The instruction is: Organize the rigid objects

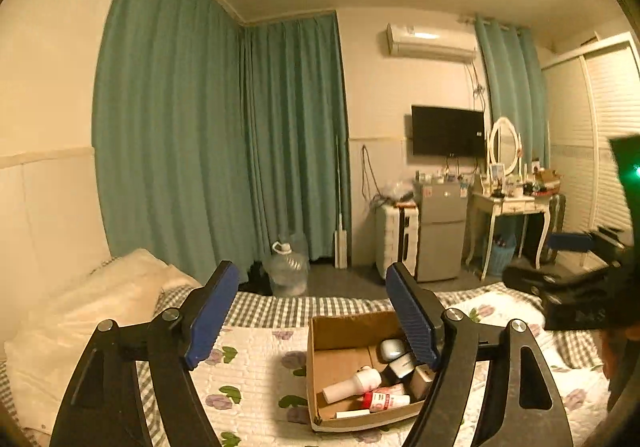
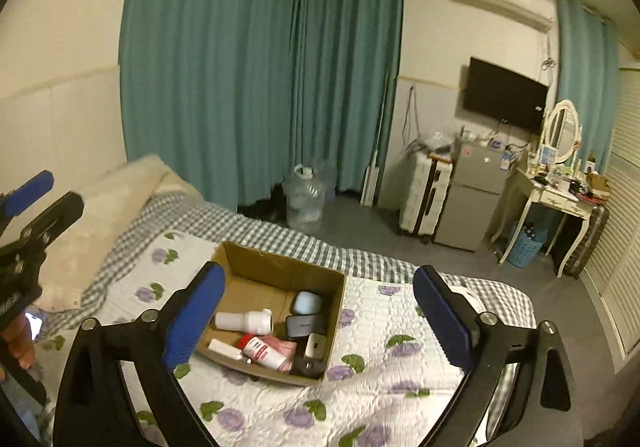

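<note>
Already boxed: bottle (image 2: 244, 320) lying crosswise in the box (image 2: 276, 267) on the bed (image 2: 400, 367), ahead and below both spread, empty hand-held grippers, right (image 2: 320, 311) nearer than left (image 1: 312, 311).

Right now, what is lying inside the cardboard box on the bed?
The cardboard box holds a white bottle, a red-capped tube, a pale blue case and dark devices. What lies under them is covered.
</note>
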`<state>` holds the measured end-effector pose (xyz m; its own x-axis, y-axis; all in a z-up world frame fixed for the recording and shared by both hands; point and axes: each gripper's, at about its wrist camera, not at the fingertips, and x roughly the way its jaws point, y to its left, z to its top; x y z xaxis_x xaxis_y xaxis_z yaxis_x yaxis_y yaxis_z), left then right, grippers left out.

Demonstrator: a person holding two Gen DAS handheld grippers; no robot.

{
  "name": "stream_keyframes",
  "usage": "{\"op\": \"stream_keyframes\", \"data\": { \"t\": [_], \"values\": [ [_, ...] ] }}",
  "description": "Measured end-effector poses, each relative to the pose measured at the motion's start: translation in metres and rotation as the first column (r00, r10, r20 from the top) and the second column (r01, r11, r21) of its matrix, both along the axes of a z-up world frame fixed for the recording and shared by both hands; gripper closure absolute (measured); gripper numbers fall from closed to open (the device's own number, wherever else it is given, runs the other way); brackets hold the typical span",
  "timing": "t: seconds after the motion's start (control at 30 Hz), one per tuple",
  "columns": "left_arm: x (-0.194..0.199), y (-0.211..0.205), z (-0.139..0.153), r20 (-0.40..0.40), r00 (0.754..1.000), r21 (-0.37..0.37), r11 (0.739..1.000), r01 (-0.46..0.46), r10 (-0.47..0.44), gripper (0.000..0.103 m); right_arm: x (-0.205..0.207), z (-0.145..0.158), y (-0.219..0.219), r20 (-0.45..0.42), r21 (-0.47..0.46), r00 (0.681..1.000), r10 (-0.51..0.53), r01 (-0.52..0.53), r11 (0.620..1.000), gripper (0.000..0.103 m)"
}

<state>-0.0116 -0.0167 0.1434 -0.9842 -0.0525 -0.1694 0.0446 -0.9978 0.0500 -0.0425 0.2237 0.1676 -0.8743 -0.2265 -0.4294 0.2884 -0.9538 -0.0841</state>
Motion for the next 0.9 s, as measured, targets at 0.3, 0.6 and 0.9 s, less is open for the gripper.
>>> {"op": "stream_keyframes", "data": {
  "t": [0.3,0.6,0.9],
  "values": [
    [0.024,0.012,-0.02,0.015,1.0,-0.04,0.999,-0.005,0.005,0.021,0.052,-0.028,-0.006,-0.057,-0.044,0.998,-0.038,0.036,0.998,0.0],
    [0.0,0.019,-0.11,0.143,0.989,-0.037,0.999,-0.026,0.031,0.021,0.032,-0.117,-0.007,-0.04,-0.068,0.994,-0.101,0.098,0.993,0.0],
    [-0.017,0.015,-0.142,0.235,0.972,-0.012,1.0,-0.02,0.022,0.021,0.018,-0.149,0.001,-0.007,-0.087,0.988,-0.153,0.152,0.985,0.0]
  ]
}}
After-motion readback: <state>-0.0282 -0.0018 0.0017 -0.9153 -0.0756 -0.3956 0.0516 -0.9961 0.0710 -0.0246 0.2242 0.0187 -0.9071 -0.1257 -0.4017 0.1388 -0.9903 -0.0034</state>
